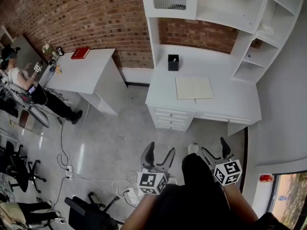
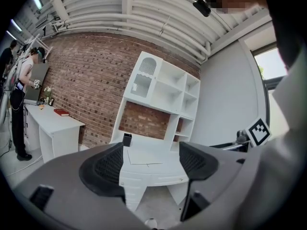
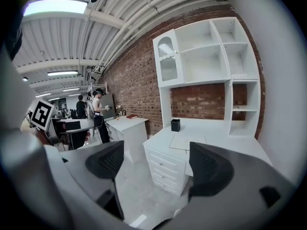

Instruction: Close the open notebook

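An open notebook (image 1: 194,87) with pale pages lies flat on the white desk (image 1: 230,104) under the shelf unit. It also shows far ahead in the left gripper view as the notebook (image 2: 144,156) and in the right gripper view as the notebook (image 3: 188,141). My left gripper (image 1: 159,153) and right gripper (image 1: 214,147) hang over the floor, well short of the desk. Both stand open with nothing between their jaws, as the left gripper (image 2: 149,164) and right gripper (image 3: 158,163) views confirm.
A black pen cup (image 1: 173,62) stands at the desk's back left. A white shelf unit (image 1: 225,8) rises above the desk. A second white table (image 1: 86,71) with a red book (image 1: 80,52) is at left, with a person (image 1: 19,80) beside it. Cables (image 1: 72,169) and office chairs (image 1: 19,164) lie on the floor.
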The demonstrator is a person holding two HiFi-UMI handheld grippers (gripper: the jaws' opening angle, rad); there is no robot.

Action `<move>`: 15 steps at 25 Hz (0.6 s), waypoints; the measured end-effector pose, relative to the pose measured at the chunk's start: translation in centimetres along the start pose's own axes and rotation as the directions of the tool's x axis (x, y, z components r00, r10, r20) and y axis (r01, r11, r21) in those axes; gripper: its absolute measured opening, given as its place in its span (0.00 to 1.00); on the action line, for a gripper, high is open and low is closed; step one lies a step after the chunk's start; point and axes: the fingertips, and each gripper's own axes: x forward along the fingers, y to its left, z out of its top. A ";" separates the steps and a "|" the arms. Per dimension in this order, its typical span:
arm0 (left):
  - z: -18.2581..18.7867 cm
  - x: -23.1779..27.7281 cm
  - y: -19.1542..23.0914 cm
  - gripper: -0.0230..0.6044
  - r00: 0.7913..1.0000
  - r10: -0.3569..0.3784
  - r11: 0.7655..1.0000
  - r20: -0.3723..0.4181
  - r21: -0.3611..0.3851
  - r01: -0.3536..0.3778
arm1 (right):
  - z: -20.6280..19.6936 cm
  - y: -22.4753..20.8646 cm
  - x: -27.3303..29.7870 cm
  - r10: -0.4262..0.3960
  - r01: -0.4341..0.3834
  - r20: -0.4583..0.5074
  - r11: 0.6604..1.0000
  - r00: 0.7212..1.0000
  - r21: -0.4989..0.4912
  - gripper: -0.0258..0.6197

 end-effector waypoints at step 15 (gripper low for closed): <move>0.5 21.5 0.5 0.58 0.996 0.020 1.000 -0.092 0.013 -0.019 | 6.2 -15.1 13.4 0.077 -0.080 0.050 0.994 0.996 0.068 0.68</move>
